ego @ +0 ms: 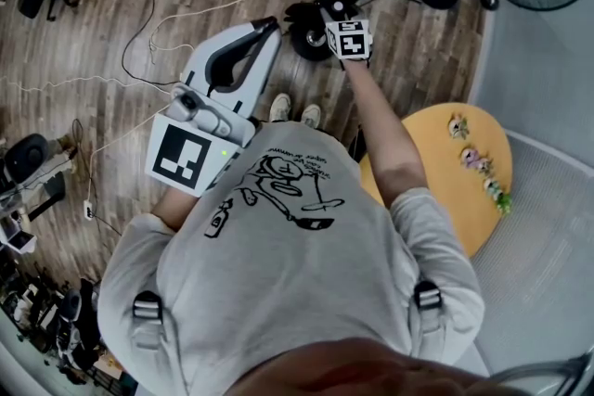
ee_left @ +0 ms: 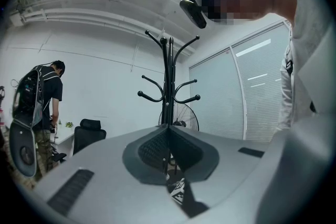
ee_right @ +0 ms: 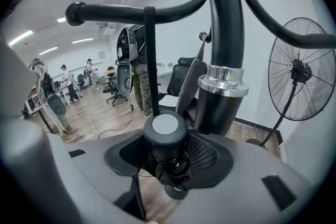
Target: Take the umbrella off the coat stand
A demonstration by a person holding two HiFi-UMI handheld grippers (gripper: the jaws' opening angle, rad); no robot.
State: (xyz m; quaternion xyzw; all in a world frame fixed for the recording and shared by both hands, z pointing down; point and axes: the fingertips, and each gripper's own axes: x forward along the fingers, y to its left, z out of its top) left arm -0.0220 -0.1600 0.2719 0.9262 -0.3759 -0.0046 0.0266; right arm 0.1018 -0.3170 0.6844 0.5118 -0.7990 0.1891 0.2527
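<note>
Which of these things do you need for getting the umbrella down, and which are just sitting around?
For the job: umbrella, hanging by its strap from a hook; coat stand; right tool, closed around the umbrella's handle.
Just lying about: fan; orange table with small toys; office chair; left tool, shut and empty.

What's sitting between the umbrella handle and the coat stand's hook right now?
Only the black strap: it runs straight up from the umbrella and loops over the hook arm. The right gripper view shows this.
</note>
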